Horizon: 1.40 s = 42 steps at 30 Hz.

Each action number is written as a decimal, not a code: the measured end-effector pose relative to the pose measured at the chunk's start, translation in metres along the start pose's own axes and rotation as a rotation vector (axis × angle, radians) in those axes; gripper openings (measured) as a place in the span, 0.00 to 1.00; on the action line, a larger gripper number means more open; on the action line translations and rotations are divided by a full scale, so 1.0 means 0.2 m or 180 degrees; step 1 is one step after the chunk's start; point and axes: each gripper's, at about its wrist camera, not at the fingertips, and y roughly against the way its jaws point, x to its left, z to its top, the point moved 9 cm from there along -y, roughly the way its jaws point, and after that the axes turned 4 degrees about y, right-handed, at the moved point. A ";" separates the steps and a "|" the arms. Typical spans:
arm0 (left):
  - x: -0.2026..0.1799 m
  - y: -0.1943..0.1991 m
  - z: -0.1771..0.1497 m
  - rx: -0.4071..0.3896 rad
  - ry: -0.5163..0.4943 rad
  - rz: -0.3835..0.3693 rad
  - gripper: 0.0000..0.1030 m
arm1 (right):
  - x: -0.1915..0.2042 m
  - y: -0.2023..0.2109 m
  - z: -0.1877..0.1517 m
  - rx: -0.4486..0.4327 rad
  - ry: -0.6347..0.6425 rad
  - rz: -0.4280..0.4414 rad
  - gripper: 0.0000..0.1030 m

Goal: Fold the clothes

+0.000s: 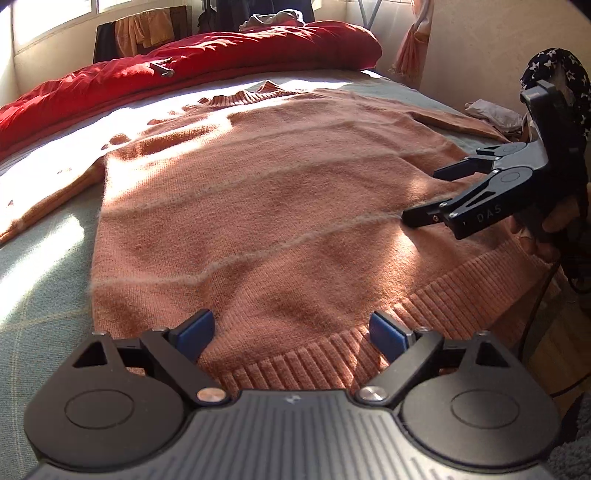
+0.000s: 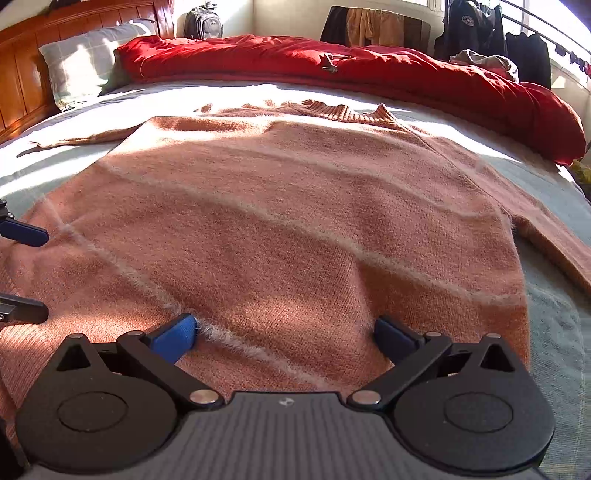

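Observation:
A salmon-orange knit sweater [image 1: 258,206] with pale stripes lies flat on the bed, sleeves spread out, ribbed hem nearest me and collar [image 2: 343,110] at the far end. My left gripper [image 1: 291,328] is open over the ribbed hem [image 1: 332,354], its blue pads [image 1: 195,332] wide apart with nothing between them. My right gripper [image 2: 284,328] is also open, low over the sweater [image 2: 295,229] body near its right side. In the left wrist view the right gripper [image 1: 432,195] hovers just above the fabric. The left gripper [image 2: 33,273] shows at the right wrist view's left edge.
A rumpled red duvet [image 2: 369,70] runs along the far side of the bed, with a grey pillow [image 2: 81,55] and wooden headboard [image 2: 22,66] at the left. Grey-green sheet [image 1: 44,288] surrounds the sweater. Clothes hang by the window [image 2: 373,26]. A star-patterned sleeve [image 1: 554,70] holds the right gripper.

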 end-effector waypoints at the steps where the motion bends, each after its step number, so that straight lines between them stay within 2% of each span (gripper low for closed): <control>1: -0.01 0.03 -0.03 -0.0034 -0.0024 -0.0016 0.88 | 0.00 0.01 0.00 -0.0011 -0.0026 -0.0057 1.00; 6: -0.06 0.12 -0.16 -0.0218 -0.0143 -0.0085 0.88 | 0.06 0.12 -0.09 -0.0124 -0.0319 -0.0396 1.00; 10: -0.10 0.20 -0.24 -0.0389 -0.0305 -0.0082 0.89 | 0.13 0.23 -0.20 -0.0240 -0.0453 -0.0509 1.00; 14: -0.08 0.30 -0.22 -0.0636 -0.0308 -0.0093 0.89 | 0.18 0.34 -0.29 -0.0373 -0.0566 -0.0559 1.00; 17: -0.06 0.35 -0.22 -0.0783 -0.0447 0.0054 0.88 | 0.18 0.38 -0.34 -0.0442 -0.0745 -0.0563 1.00; 22: -0.08 0.38 -0.32 -0.0803 -0.0952 0.0354 0.89 | 0.22 0.42 -0.39 -0.0515 -0.0711 -0.0648 1.00; 26: -0.09 0.37 -0.38 -0.0800 -0.1481 0.0813 0.89 | 0.24 0.44 -0.42 -0.0559 -0.0709 -0.0679 1.00; 29: -0.07 0.35 -0.38 -0.0811 -0.1753 0.1041 0.89 | 0.24 0.45 -0.43 -0.0577 -0.0732 -0.0694 1.00; 37: 0.01 0.34 -0.29 -0.0916 -0.1737 0.1302 0.90 | 0.25 0.44 -0.44 -0.0594 -0.0717 -0.0735 1.00; 42: 0.19 0.49 -0.30 -0.0857 -0.1369 0.1576 0.90 | 0.24 0.44 -0.45 -0.0640 -0.0691 -0.0668 1.00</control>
